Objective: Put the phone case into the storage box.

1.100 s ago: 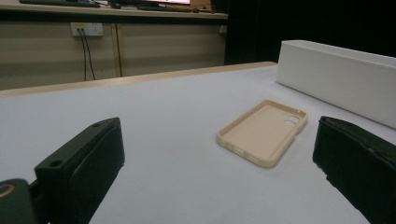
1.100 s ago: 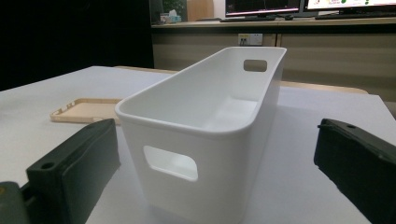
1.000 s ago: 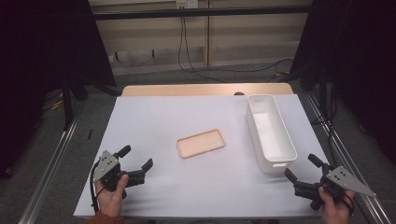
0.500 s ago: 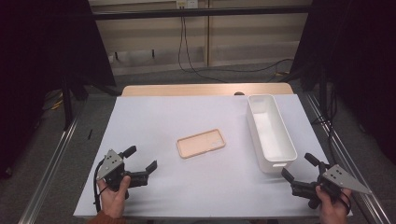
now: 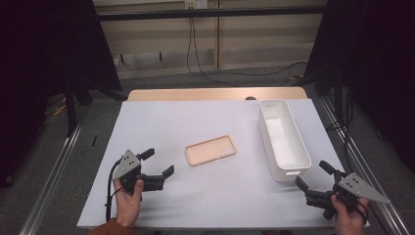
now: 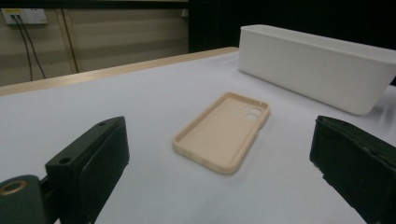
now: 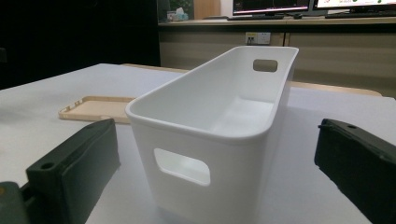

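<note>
Beige plastic, one phone case (image 5: 211, 150) lies flat on the white table (image 5: 195, 117), hollow side up, ahead and to the right of the left gripper (image 5: 159, 164). Its long axis runs roughly left to right across the table, tilted slightly, with the camera cut-out at the end farther from that gripper. The left gripper, held low near the table's near left corner in the person's left hand (image 5: 128, 201), has its two black jaws spread wide with nothing between them; in the left gripper view the case (image 6: 223, 131) sits just beyond the gap, apart from both jaws. Farther right stands one white bin (image 5: 284, 138), long and narrow, its length running away from the person; the case lies well apart on its left. At the near right corner, the right gripper (image 5: 316, 175) rests in the right hand (image 5: 348, 218), jaws likewise wide apart and empty, aimed at the bin's near end (image 7: 205, 140), which has a handle slot.
</note>
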`<state>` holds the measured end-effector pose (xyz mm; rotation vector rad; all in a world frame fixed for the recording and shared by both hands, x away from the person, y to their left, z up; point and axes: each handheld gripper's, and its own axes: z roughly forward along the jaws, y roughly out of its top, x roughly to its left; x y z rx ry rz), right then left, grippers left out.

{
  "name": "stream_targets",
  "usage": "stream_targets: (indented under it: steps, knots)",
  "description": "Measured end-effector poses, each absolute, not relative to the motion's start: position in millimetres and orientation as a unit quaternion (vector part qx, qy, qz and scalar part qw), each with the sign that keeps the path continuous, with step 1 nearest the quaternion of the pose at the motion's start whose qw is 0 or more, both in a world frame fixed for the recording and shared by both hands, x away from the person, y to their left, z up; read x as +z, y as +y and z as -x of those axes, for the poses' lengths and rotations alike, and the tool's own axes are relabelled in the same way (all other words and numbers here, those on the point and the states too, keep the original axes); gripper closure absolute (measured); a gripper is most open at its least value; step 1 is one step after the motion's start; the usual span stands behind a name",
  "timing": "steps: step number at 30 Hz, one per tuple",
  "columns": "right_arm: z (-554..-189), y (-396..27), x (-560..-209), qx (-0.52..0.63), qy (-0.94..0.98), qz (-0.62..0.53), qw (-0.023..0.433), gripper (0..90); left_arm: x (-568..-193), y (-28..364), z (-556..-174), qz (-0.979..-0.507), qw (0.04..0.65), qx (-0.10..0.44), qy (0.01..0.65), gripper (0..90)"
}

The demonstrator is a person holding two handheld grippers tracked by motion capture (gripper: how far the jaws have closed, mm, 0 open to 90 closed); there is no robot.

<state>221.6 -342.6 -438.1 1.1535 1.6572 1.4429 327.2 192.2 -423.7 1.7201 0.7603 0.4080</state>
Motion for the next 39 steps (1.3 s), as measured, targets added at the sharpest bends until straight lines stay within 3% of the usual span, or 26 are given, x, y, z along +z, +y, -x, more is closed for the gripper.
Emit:
stream_targets:
  steps: [6,13,39]
  knots:
    - [-221.4,-342.3,-438.2,0.549,0.633,-0.440,0.322,0.0,-424.5,186.4,-332.0,-0.740,0.573,0.150,0.318,5.2]
    - [-221.3,-342.3,-438.1,0.550,0.633,-0.440,0.322,0.0,-420.2,176.9,-340.4,-0.738,0.580,0.162,0.304,5.2]
    - [-221.0,-342.7,-438.4,0.553,0.631,-0.440,0.321,0.0,-417.9,129.4,-392.7,-0.754,0.582,0.128,0.275,4.0]
